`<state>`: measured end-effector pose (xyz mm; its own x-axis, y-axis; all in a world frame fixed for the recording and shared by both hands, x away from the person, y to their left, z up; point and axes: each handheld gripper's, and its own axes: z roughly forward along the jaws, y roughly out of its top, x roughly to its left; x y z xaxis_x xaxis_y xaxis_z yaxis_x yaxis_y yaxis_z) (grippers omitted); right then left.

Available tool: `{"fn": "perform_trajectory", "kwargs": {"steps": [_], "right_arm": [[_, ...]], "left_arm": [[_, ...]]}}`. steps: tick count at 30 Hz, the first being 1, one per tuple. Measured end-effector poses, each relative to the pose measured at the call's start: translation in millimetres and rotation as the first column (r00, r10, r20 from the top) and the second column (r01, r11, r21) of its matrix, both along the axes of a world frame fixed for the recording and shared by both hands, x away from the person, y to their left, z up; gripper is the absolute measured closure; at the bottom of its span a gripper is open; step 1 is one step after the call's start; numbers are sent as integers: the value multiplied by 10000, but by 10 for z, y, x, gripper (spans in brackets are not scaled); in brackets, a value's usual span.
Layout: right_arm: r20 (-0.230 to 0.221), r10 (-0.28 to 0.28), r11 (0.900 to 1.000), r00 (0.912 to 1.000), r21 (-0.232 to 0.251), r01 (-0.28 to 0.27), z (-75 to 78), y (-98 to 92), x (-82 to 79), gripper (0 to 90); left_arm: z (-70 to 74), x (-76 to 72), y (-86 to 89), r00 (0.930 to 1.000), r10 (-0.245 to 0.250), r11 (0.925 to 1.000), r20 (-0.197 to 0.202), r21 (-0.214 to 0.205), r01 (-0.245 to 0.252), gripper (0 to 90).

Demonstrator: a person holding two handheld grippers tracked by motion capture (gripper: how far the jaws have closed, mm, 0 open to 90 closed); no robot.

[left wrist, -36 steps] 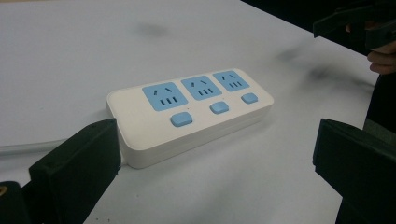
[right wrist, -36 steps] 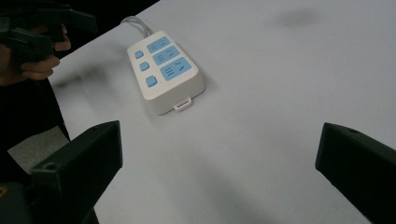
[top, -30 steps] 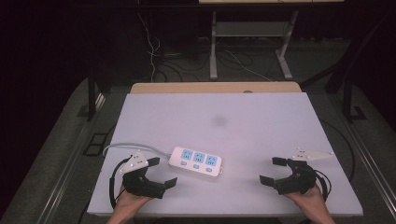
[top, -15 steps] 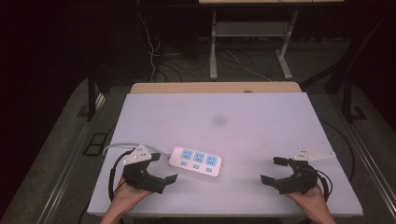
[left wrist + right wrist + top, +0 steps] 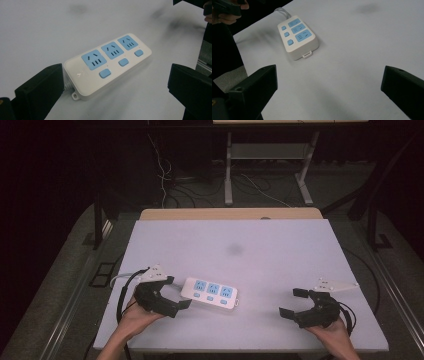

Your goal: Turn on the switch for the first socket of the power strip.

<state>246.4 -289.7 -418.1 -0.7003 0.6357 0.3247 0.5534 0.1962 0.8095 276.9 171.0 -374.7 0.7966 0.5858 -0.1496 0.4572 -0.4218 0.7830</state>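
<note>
A white power strip (image 5: 210,291) with three blue sockets and three blue switches lies flat on the white table (image 5: 235,240), near its front edge and left of centre. My left gripper (image 5: 176,292) is open, its jaws spread on either side of the strip's cable end (image 5: 75,85), close but apart from it. The strip's white cable (image 5: 116,278) runs off to the left behind that gripper. My right gripper (image 5: 295,302) is open near the front right, with nothing between its jaws; the power strip (image 5: 298,37) lies well ahead of it.
The table's front edge runs just below both hands. A wooden board (image 5: 230,214) borders the far edge. Beyond it are a metal stand (image 5: 270,165) and loose cables on the dark floor. A faint grey smudge (image 5: 234,250) marks the tabletop.
My left gripper has moved a little forward and right, closer to the strip's cable end. The right gripper and the strip have stayed in place.
</note>
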Motion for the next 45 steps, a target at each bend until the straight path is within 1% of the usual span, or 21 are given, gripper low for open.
{"fn": "perform_trajectory", "kwargs": {"steps": [5, 6, 8, 21, 30, 34, 35, 37, 43, 45], "right_arm": [[-33, -26, 10000, 10000, -14, 26, -2, -3, -1, 3], [-37, -33, 10000, 10000, -9, 32, -3, -5, 0, 3], [-45, -31, 10000, 10000, 1, 31, -4, -6, 1, 3], [-49, 21, 10000, 10000, -26, -21, -6, -5, 2, 3], [-31, 58, 10000, 10000, -46, -59, -9, -3, 4, 3], [-38, 68, 10000, 10000, -34, -68, -8, -1, 2, 3], [-41, 81, 10000, 10000, -41, -81, -9, 0, 3, 3], [-49, 83, 10000, 10000, -52, -83, -10, 1, 3, 3], [-67, 128, 9999, 9999, -76, -129, -11, 6, 2, 3], [-64, 135, 9999, 9999, -80, -136, -12, 6, 3, 3]], "left_arm": [[26, 77, -42, 9994, -209, 9994, -261, 254, 216, 0], [33, 95, -47, 9991, -282, 9989, -303, 355, 292, 0], [44, 123, -60, 9988, -297, 9987, -392, 394, 313, 0], [79, 282, -122, 9969, -469, 9950, -627, 847, 521, 0], [54, 410, -194, 9936, -644, 9871, -925, 1403, 770, 18], [34, 448, -223, 9912, -767, 9814, -1084, 1675, 942, 43], [24, 459, -229, 9909, -800, 9804, -1082, 1708, 978, 66], [7, 480, -237, 9896, -855, 9780, -1158, 1798, 1056, 76], [-43, 539, -253, 9847, -1007, 9712, -1425, 2006, 1283, 174], [-54, 550, -267, 9836, -1056, 9708, -1463, 1990, 1339, 218]]}}
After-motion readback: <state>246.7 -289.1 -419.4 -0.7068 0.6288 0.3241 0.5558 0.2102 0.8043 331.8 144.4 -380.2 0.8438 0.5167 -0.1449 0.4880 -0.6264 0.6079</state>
